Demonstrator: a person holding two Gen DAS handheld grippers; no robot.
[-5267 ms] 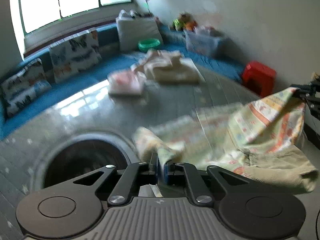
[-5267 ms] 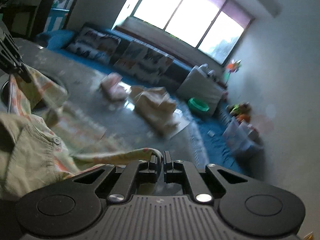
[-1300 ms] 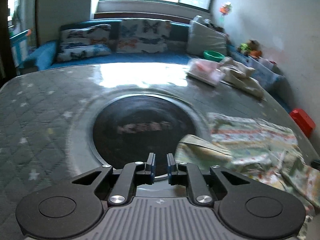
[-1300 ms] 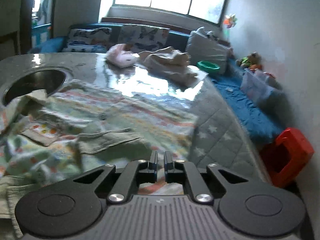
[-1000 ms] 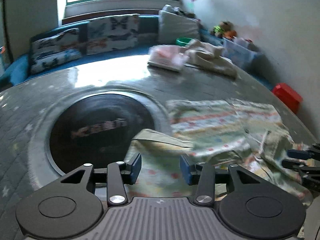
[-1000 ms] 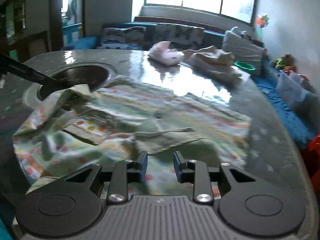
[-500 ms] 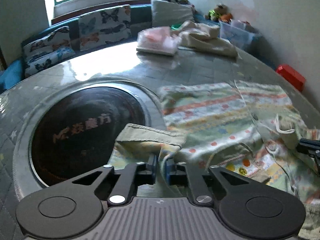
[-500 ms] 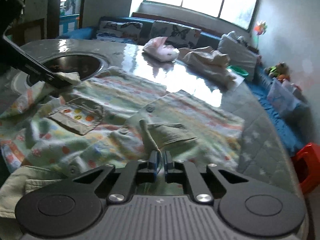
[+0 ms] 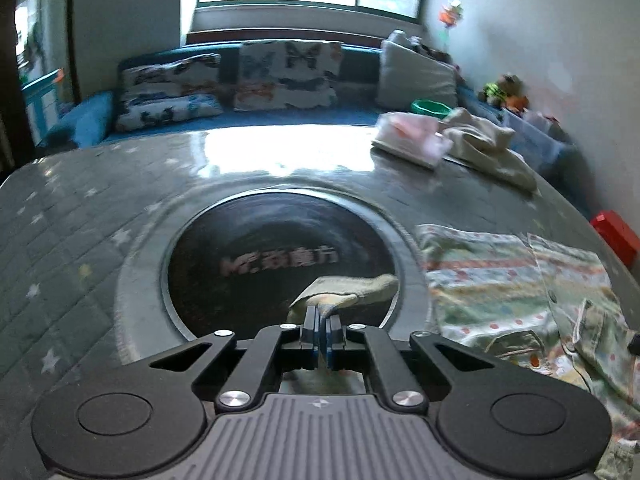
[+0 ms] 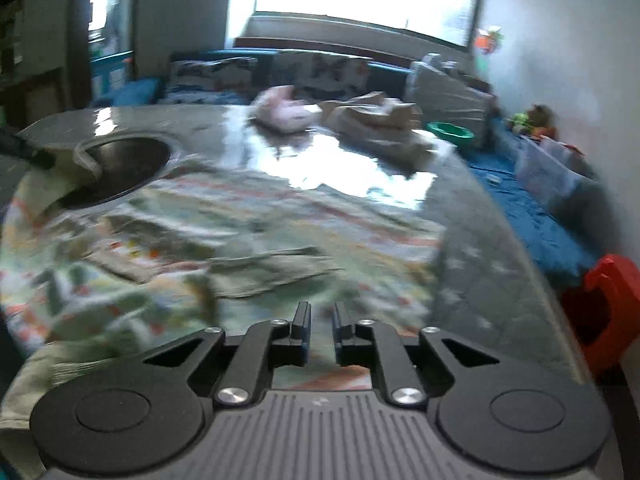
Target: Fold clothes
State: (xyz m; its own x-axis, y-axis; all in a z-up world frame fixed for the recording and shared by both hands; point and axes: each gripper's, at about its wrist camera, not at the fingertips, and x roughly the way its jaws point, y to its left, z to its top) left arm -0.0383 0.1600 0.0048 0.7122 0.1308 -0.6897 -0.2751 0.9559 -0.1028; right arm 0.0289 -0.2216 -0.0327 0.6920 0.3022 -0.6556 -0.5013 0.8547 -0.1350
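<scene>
Grey and quilted with small stars, the tabletop (image 9: pixel 80 216) in front of you has a dark round inset (image 9: pixel 280 256) with pale lettering set into it, and a bright window glare across its far half. Your left hand-held gripper (image 9: pixel 321 334) is clenched on a pale cuff edge of the patterned garment (image 9: pixel 500 280), holding that bit of cloth above the near rim of the round inset. From there the garment spreads away to your right across the tabletop, striped and dotted in green, orange and cream, rumpled near you with a small pocket patch showing.

Your right hand-held gripper (image 10: pixel 320 330) is released, its fingers apart with nothing between them, poised just over the near edge of the same garment (image 10: pixel 240 232); that view is blurred, so the fine folds are hard to read. At its far left you can see the other gripper's dark tip pinching the cuff beside the inset (image 10: pixel 120 168).

Farther back on the tabletop lie a pink bundle (image 9: pixel 412 140) and a heap of beige cloth (image 9: pixel 488 152), touching each other. Beyond them runs a blue bench with butterfly cushions (image 9: pixel 288 76), and a red stool (image 10: pixel 608 312) stands on the floor to your right.
</scene>
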